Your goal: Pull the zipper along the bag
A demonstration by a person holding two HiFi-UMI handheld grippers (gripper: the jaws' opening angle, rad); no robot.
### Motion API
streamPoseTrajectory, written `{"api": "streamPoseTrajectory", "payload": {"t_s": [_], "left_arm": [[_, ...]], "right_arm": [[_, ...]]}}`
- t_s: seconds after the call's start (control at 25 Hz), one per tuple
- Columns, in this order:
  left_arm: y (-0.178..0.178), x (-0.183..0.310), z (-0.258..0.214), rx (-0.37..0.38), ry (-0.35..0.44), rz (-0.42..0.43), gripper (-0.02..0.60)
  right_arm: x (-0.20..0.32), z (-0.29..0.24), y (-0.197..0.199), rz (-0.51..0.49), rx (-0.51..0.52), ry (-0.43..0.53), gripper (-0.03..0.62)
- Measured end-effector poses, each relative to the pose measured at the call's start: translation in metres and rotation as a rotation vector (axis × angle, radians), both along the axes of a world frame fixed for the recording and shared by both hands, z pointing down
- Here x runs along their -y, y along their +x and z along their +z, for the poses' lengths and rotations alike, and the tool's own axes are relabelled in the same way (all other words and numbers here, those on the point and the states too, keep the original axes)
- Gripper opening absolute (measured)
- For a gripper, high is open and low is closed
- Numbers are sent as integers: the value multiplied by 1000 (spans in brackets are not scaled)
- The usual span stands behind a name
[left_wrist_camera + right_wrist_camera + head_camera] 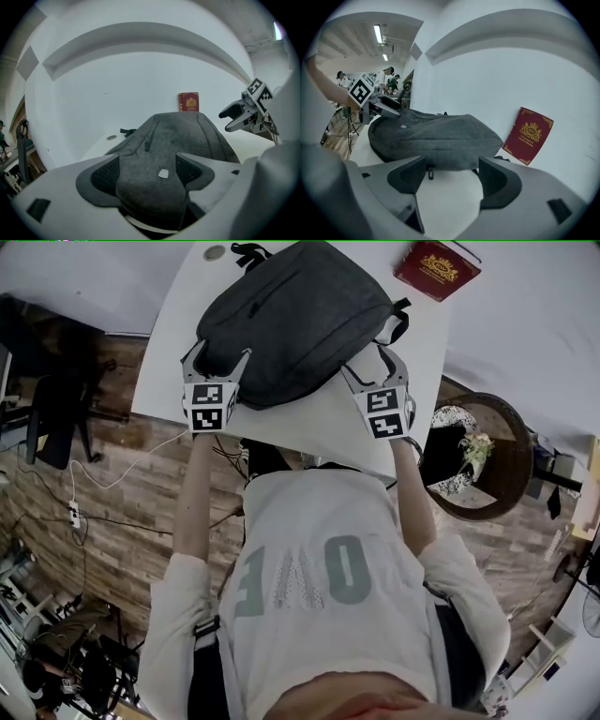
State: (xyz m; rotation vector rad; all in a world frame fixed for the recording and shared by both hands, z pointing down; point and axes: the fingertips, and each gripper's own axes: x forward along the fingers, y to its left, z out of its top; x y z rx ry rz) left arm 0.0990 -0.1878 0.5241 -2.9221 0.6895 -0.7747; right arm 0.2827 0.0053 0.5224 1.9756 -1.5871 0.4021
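A dark grey backpack lies on the white table. My left gripper is open, its jaws astride the bag's near left end; grey fabric with a small pale label fills the gap. My right gripper is open at the bag's near right edge. In the right gripper view the bag lies just past the fingertips, and a small dark zipper pull hangs beside the left jaw. Another zipper pull shows on the bag's top.
A red booklet lies on the table beyond the bag's far right. A round grommet sits at the far left. A round wooden stand is to the right below the table. The table's near edge runs under both grippers.
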Motion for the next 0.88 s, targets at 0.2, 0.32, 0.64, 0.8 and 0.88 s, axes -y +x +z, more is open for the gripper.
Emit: {"api": "streamPoseTrajectory", "payload": {"t_s": [0.2, 0.32, 0.64, 0.8, 0.88], "left_arm": [[5, -17, 39, 142, 65, 69, 365], [5, -15, 43, 146, 40, 64, 365], [6, -17, 45, 154, 21, 61, 365], [5, -16, 47, 151, 29, 61, 365], [5, -16, 46, 149, 29, 62, 365]], "right_arm": [[-12, 35, -27, -10, 1, -75, 368], [-11, 44, -26, 3, -9, -88, 368], [0, 66, -21, -2, -81, -137, 351], [8, 63, -24, -10, -128, -138, 222], [10, 63, -25, -18, -143, -143, 210]]}}
